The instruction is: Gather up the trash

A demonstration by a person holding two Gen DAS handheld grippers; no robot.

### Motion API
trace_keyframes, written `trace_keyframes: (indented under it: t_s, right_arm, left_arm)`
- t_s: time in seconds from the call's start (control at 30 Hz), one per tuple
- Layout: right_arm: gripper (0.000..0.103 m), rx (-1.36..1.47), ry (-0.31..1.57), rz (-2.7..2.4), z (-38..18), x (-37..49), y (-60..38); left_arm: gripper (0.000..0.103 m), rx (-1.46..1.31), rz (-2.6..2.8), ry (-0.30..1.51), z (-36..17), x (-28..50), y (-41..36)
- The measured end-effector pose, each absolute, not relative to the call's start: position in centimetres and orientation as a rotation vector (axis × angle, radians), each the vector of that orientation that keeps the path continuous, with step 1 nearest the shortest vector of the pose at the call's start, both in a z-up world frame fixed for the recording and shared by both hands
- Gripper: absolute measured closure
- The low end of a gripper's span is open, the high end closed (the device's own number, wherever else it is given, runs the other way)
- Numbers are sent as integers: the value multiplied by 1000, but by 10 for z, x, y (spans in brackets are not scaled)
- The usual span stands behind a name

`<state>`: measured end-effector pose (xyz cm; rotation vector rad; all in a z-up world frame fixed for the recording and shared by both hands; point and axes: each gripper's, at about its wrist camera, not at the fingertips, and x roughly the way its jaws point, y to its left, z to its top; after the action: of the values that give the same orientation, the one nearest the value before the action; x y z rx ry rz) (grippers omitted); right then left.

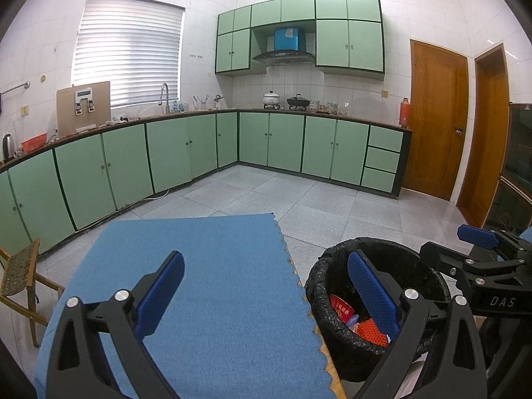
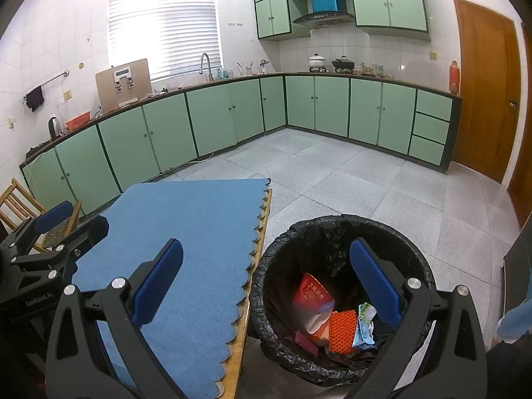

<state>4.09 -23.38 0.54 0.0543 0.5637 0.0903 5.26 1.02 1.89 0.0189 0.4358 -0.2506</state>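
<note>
A black-lined trash bin (image 2: 335, 232) stands on the floor right of the table; it also shows in the left wrist view (image 1: 332, 266). Inside lie a red carton (image 2: 311, 294), an orange textured piece (image 2: 342, 331) and a green-white wrapper (image 2: 365, 327). The table carries a blue cloth (image 1: 212, 266), bare of trash, also in the right wrist view (image 2: 199, 232). My left gripper (image 1: 266, 286) is open and empty over the cloth's right edge. My right gripper (image 2: 266, 276) is open and empty, straddling the table edge and the bin.
Green base cabinets (image 1: 186, 153) run along the left and back walls. A wooden chair (image 1: 20, 276) stands left of the table. Wooden doors (image 1: 435, 119) are at the right. Grey tiled floor (image 1: 299, 199) lies beyond the table.
</note>
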Motion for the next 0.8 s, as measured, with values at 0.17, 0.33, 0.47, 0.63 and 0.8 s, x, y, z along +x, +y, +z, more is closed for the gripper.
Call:
trace_keyframes:
  t_s: [0.17, 0.33, 0.47, 0.63, 0.8]
  right_arm:
    - [5, 55, 561, 88, 6, 41, -234]
    - [5, 55, 563, 88, 6, 42, -234]
    - [5, 54, 562, 88, 6, 41, -234]
    - [5, 55, 565, 87, 6, 42, -233]
    - [5, 55, 565, 87, 6, 42, -233]
  left_arm:
    - [6, 22, -253, 436, 20, 54, 10]
    - [6, 26, -254, 438, 20, 56, 8]
    - [6, 27, -255, 439, 20, 57, 8]
    - [6, 27, -254, 438, 20, 57, 8]
    - [6, 27, -254, 441, 18, 58, 8]
